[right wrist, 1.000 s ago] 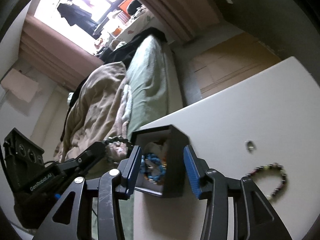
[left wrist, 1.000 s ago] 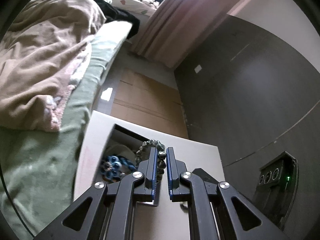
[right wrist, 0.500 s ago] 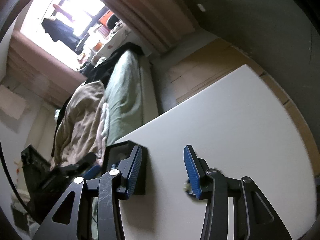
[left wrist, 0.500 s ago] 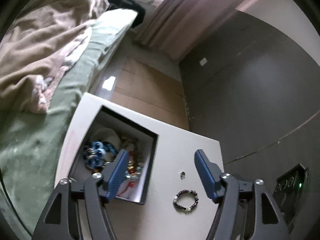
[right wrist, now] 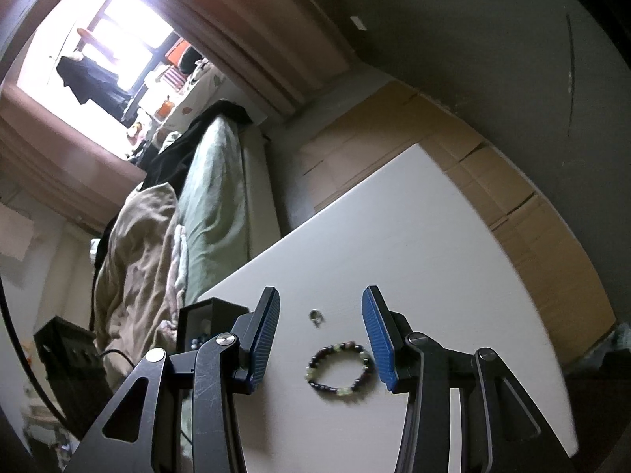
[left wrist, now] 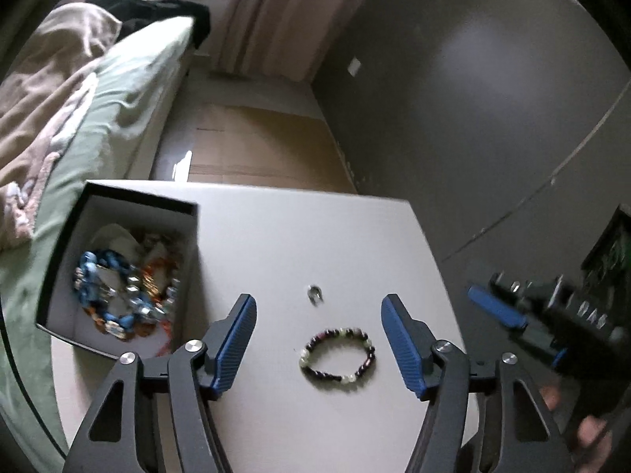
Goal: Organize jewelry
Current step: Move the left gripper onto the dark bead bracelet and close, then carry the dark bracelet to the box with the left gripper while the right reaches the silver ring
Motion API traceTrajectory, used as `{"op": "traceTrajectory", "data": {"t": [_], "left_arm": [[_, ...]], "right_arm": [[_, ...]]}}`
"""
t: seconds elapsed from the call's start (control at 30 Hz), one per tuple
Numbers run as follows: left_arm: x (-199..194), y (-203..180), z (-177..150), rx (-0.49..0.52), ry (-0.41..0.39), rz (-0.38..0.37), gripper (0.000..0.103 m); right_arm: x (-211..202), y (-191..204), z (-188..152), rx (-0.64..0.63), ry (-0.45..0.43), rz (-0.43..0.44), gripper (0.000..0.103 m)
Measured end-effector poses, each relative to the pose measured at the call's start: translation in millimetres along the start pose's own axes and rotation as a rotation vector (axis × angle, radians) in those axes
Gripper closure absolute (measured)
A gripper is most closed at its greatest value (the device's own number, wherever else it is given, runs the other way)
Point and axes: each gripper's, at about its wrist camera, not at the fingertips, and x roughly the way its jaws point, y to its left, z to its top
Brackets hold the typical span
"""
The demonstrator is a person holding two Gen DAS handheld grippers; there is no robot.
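My left gripper (left wrist: 318,333) hangs over the white table (left wrist: 276,228) with nothing between its blue pads; the jaws are easing inward a little. My right gripper (right wrist: 321,325) is parted too and grips nothing.

Taking the black box (left wrist: 130,201) as my landmark: the beaded bracelet (left wrist: 338,356) lies flat on the table well to the right of it, and the small ring (left wrist: 314,294) sits just beyond the bracelet, also right of the box. The box already holds a heap of blue and orange beads.

My worry is that both tools frame the same bracelet — if I bring both down they could knock together. The bracelet lies flat, so pads closing too high would likely slide over it or push it along the table. The ring is tiny; I might nudge it away while reaching — or miss it.
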Motion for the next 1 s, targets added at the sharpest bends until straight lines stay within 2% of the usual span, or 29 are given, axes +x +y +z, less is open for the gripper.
{"op": "traceTrajectory", "data": {"t": [0.1,0.27,0.53,0.6,0.63,0.7,0.77,0.87,1.0], "left_arm": [[13.1,-5.8,-6.5,0.021,0.049,0.014,0.048],[35.2,-5.3,-16.6,0.026,0.117,0.056,0.055],[61.2,-10.3,-32.4,0.063,0.184,0.105,0.061],[69.9,-12.8,-37.3,0.083,0.201,0.128,0.068],[68.8,-15.5,-37.4,0.098,0.176,0.138,0.069],[70.5,-19.3,-39.8,0.136,0.172,0.186,0.086],[71.1,-19.3,-41.4,0.166,0.164,0.225,0.095],[67.3,-8.5,-35.4,0.100,0.166,0.181,0.096],[45.9,-0.8,-21.5,0.062,0.097,0.137,0.096]], "right_arm": [[-2.2,-5.1,1.7,0.007,0.002,-0.017,0.058],[-4.8,-16.9,4.1,0.030,0.006,-0.049,0.058],[-1.9,-32.5,4.0,0.066,0.026,-0.091,0.058],[1.4,-33.1,2.1,0.067,0.040,-0.098,0.058],[2.6,-32.8,1.4,0.066,0.044,-0.099,0.058],[4.7,-30.9,-0.2,0.060,0.051,-0.101,0.058],[5.5,-29.5,-1.1,0.057,0.050,-0.103,0.058],[6.3,-29.1,-1.6,0.057,0.051,-0.105,0.058],[13.3,-28.2,-2.9,0.056,0.059,-0.110,0.058]]}}
